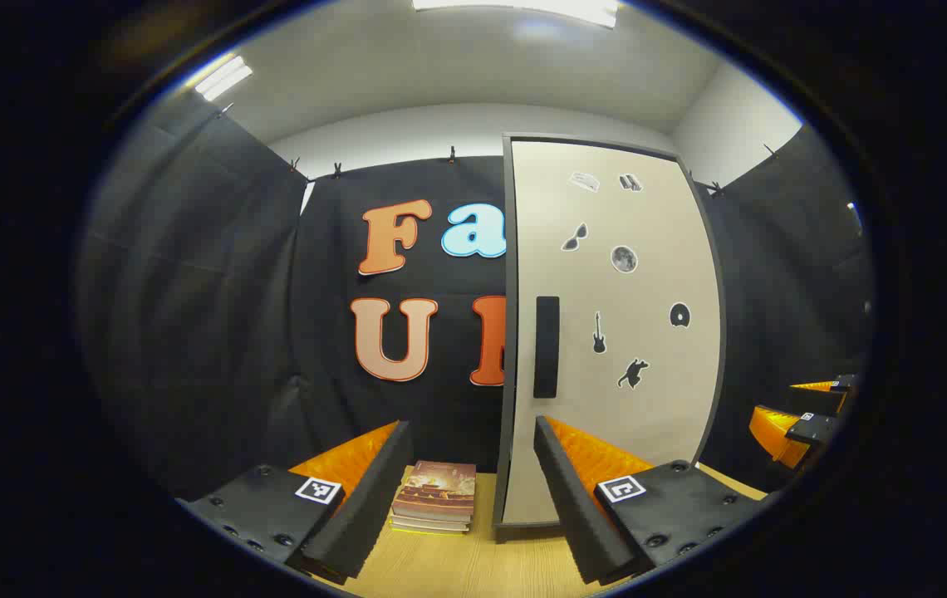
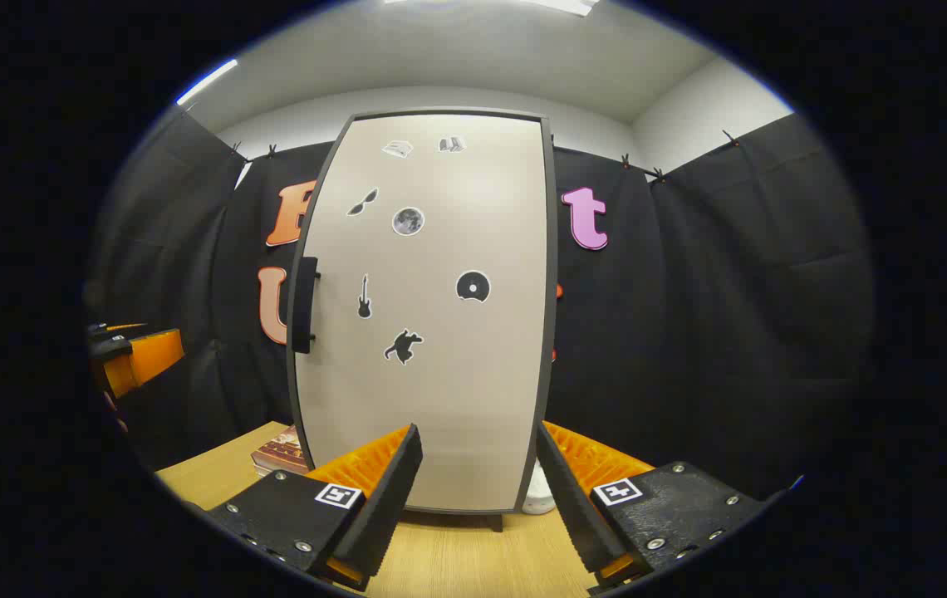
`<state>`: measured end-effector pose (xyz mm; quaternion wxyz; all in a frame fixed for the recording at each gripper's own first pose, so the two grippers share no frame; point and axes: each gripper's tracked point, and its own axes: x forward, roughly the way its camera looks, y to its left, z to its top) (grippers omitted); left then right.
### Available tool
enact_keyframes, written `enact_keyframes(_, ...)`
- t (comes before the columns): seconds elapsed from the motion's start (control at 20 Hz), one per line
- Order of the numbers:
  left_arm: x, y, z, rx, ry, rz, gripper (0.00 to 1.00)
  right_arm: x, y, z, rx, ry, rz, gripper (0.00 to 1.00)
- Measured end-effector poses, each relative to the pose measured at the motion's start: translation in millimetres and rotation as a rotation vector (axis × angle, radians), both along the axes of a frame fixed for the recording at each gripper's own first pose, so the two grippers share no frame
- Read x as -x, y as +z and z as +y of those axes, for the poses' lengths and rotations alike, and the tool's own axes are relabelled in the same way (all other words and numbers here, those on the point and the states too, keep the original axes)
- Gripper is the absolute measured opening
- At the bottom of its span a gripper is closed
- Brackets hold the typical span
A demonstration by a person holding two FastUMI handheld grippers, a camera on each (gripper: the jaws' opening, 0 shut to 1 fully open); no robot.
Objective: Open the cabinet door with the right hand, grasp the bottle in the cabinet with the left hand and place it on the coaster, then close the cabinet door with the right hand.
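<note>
Standing shut on the wooden table (image 2: 473, 556), the cabinet door (image 2: 432, 316) (dotted with small stickers) is faced by both grippers. The left gripper (image 1: 469, 490) and right gripper (image 2: 473, 490) are held with jaws released, grasping nothing. A stack of books (image 1: 436, 497) lies beside the cabinet's left edge.

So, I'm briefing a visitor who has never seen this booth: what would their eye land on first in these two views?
The tall pale cabinet in mid-table, its door shut and dotted with small dark stickers, a dark handle on its left edge. Next, a stack of books lying flat on the wooden table left of the cabinet. Both grippers, left and right, hang open and empty before it.
</note>
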<state>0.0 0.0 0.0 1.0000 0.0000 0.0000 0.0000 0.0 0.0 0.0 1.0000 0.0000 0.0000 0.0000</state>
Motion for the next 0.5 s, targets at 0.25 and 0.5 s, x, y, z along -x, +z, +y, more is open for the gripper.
enact_keyframes(0.25, 0.3, 18.2, -0.5, 0.014, -0.022, -0.035, 0.93, -2.0, 12.6, -5.9, -0.015, -0.005, -0.019, 0.93)
enact_keyframes(0.5, -0.9, 17.2, 3.2, 0.007, -0.019, -0.024, 0.96, -1.1, 26.1, -2.6, 0.027, -0.008, -0.061, 0.93)
